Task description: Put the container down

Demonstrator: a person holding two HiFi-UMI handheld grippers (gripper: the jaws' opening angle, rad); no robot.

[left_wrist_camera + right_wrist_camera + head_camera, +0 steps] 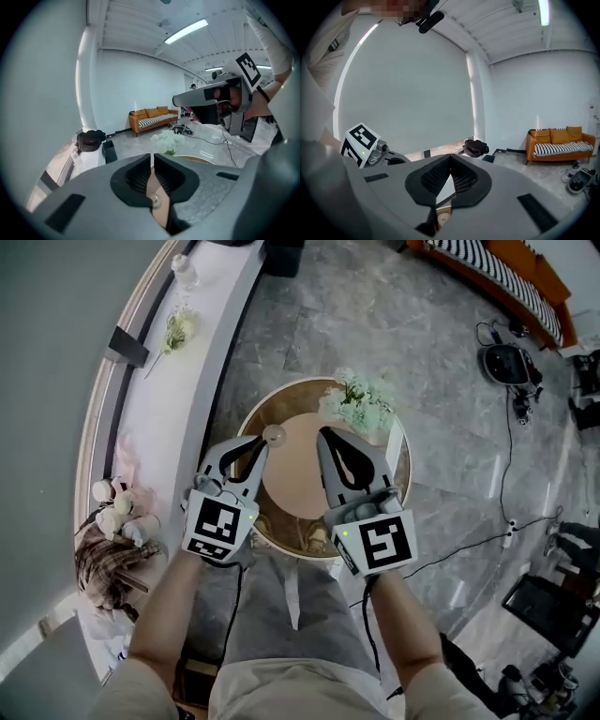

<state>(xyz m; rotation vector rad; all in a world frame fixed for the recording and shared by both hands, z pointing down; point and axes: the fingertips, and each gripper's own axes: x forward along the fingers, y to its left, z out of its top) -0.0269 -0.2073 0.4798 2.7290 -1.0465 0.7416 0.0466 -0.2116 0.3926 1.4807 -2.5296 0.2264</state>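
Observation:
I hold both grippers over a round table [292, 491] with a tan top. A small round pale thing [274, 435], possibly the container, lies on the table just beyond the tip of my left gripper [264, 441]; through the jaws it shows as a small disc [153, 200] below. The left gripper [152, 157] is shut, tips together, with nothing between them. Next to it my right gripper [322, 433] is also shut and empty; its jaws [450, 157] meet at the tips. The same disc [442, 218] shows under them.
A bunch of pale flowers [361, 401] stands at the table's far right rim. A white ledge [192, 352] with soft toys [117, 507] runs along the left wall. An orange sofa [152, 117] and floor cables [506, 521] lie farther off.

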